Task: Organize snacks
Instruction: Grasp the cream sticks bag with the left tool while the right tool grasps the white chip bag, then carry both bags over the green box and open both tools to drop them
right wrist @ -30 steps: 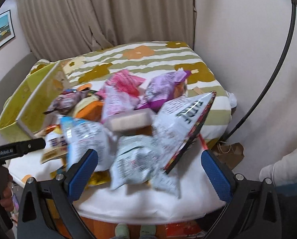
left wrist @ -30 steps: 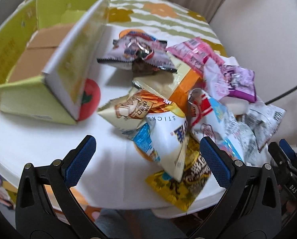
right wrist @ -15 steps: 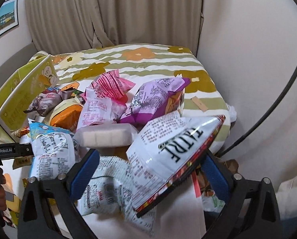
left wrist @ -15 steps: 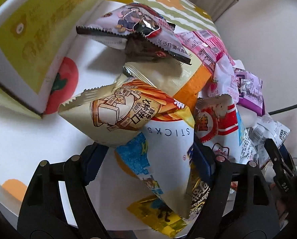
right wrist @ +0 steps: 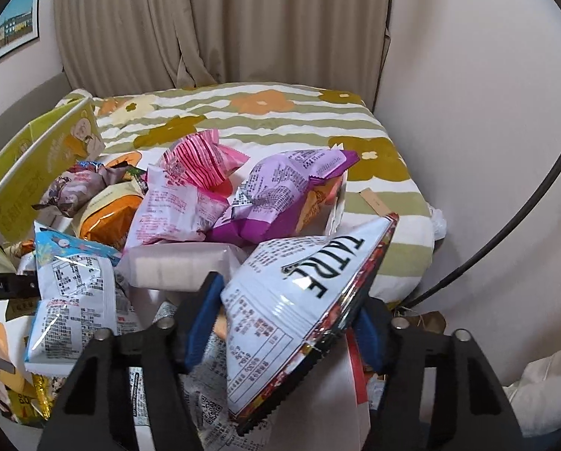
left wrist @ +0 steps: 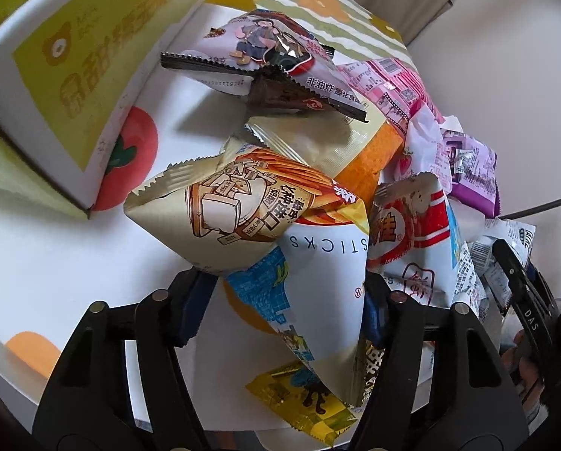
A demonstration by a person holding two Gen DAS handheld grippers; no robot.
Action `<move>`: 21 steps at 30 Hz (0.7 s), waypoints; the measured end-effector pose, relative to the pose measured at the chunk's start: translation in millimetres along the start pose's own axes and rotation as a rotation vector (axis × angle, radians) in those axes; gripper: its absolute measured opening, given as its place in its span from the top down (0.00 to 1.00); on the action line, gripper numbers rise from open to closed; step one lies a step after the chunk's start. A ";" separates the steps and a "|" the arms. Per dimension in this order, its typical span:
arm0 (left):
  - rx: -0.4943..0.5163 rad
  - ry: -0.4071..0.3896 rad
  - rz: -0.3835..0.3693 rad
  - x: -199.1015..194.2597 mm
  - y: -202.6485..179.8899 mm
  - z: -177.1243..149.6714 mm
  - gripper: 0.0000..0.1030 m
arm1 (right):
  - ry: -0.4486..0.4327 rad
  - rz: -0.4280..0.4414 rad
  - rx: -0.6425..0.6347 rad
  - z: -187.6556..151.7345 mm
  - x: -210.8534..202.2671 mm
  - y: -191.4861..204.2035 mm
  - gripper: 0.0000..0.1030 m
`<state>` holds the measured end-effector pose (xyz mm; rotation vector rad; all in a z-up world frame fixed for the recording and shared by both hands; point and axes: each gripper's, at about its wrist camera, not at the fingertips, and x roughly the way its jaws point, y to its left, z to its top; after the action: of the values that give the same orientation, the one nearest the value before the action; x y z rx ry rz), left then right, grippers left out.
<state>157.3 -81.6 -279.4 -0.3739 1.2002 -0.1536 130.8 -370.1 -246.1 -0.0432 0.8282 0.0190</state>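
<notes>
Both of my hand-held grippers dropped into the snack pile since a second ago and the jaws are closing. Left hand-held gripper [left wrist: 284, 308] has the white-and-blue STICKS bag [left wrist: 318, 285] between its pads, squeezing it, with a beige stick-snack bag [left wrist: 243, 203] lying on top of it. Right hand-held gripper [right wrist: 284, 319] is pinching the white foil bag [right wrist: 299, 300]. Purple bag [right wrist: 280, 191] and pink bags [right wrist: 190, 191] crowd behind it on the tabletop [left wrist: 55, 263], yellow-green box [left wrist: 73, 75] off left.
</notes>
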 end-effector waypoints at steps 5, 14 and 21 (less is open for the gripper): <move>0.025 -0.029 0.028 -19.1 -2.7 -4.5 0.40 | -0.012 -0.010 -0.001 -0.8 -11.0 -3.6 0.52; 0.092 -0.120 0.103 -69.6 -17.5 -6.5 0.40 | -0.084 -0.028 -0.008 8.9 -49.5 -6.6 0.52; 0.088 -0.208 0.106 -113.0 -21.3 -0.1 0.40 | -0.159 -0.001 -0.040 29.2 -84.8 -2.4 0.52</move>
<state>118.2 -66.2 -172.3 -0.2423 1.0021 -0.0736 95.0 -371.1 -163.8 -0.0789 0.6684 0.0380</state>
